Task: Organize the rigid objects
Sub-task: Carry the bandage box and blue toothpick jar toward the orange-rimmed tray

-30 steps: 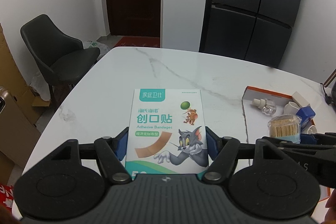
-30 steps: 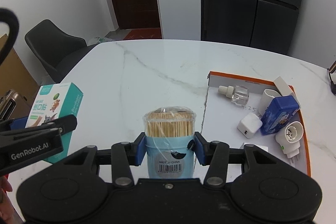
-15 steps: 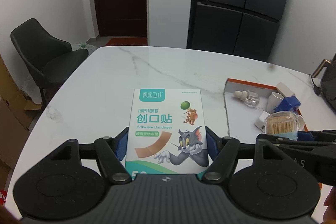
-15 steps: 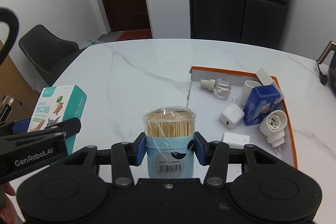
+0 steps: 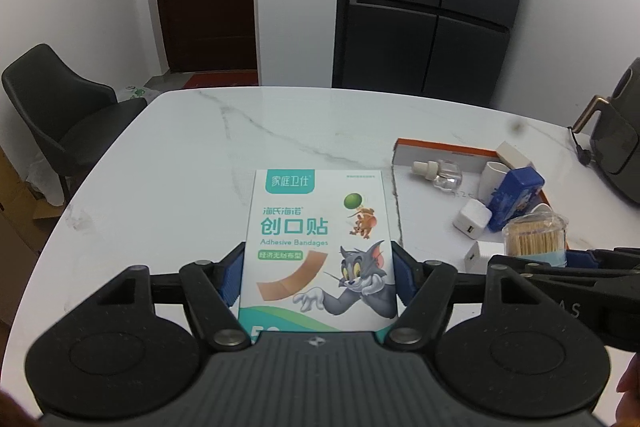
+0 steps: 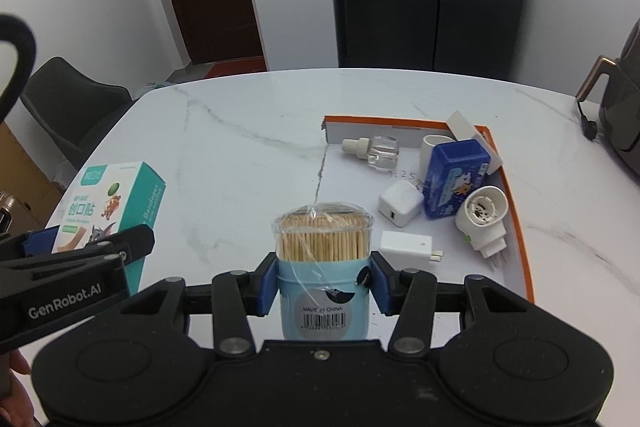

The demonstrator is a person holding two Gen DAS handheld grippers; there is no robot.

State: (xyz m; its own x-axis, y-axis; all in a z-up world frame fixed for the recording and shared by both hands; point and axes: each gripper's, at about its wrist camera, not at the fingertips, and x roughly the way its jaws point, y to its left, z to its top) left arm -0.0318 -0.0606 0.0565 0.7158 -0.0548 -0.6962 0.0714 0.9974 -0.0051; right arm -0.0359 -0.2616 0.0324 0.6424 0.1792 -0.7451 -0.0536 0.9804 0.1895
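Left tongs (image 5: 318,277), right tongs (image 6: 323,285) clamped, tilted downward

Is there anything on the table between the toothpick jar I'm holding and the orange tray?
Nothing visible. Bare marble lies between the toothpick jar and the tray. The tray's near part holds two white chargers, so set it clear of those.

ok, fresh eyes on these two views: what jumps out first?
The cartoon-printed adhesive bandage box, clamped in the left tool and filling the left view's centre. Next, the toothpick jar gripped by the right tool. To the right on the marble table, an orange-edged tray holds a blue box, chargers and plug-in parts.
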